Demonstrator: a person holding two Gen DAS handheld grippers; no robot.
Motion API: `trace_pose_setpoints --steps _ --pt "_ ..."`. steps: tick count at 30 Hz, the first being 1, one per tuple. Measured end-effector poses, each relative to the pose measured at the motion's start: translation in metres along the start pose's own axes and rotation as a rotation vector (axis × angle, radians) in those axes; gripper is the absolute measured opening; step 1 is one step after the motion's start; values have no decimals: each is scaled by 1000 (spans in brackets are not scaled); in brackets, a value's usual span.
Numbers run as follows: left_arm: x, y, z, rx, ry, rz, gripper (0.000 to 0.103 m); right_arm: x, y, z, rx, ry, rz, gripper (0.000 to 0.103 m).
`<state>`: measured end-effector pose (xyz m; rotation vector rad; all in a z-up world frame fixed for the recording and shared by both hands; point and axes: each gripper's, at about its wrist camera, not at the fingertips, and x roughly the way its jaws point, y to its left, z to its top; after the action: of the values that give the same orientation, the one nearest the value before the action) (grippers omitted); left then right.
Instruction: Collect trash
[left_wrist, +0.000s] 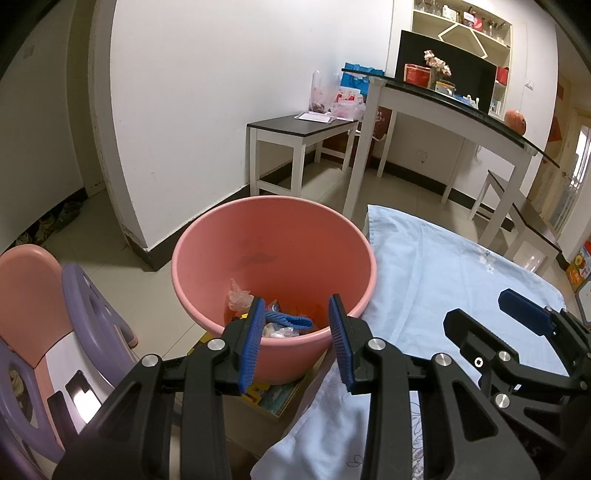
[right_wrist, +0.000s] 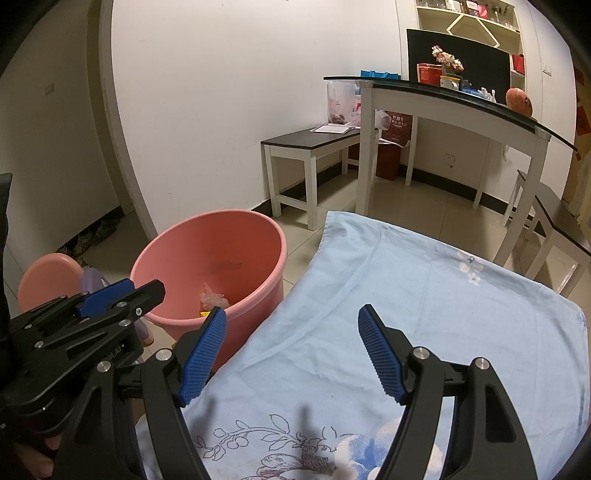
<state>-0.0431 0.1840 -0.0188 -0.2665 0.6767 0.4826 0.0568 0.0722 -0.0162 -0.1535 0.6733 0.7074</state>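
Now both grippers, left gripper (left_wrist: 297, 343) and right gripper (right_wrist: 293, 354), gape empty.

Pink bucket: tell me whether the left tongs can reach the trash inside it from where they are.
Probably yes. The left tongs are open and empty right above the near rim of the pink bucket, and nothing covers the trash at the bottom.

Pink bucket (left_wrist: 273, 258) mouth open from above; trash (left_wrist: 280, 321) covers only its bottom. Left gripper (left_wrist: 297, 343) above near rim, jaws apart, nothing between. Light-blue cloth (right_wrist: 406, 295) surface bare ahead of right gripper (right_wrist: 293, 354). Purple chair (left_wrist: 92, 314) crowds the bucket's left side.
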Motion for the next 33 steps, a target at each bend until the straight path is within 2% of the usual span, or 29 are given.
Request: trace_pose_setpoints --steps 33 --pt "5 -1 -2 4 13 5 36 1 -3 -7 5 11 6 73"
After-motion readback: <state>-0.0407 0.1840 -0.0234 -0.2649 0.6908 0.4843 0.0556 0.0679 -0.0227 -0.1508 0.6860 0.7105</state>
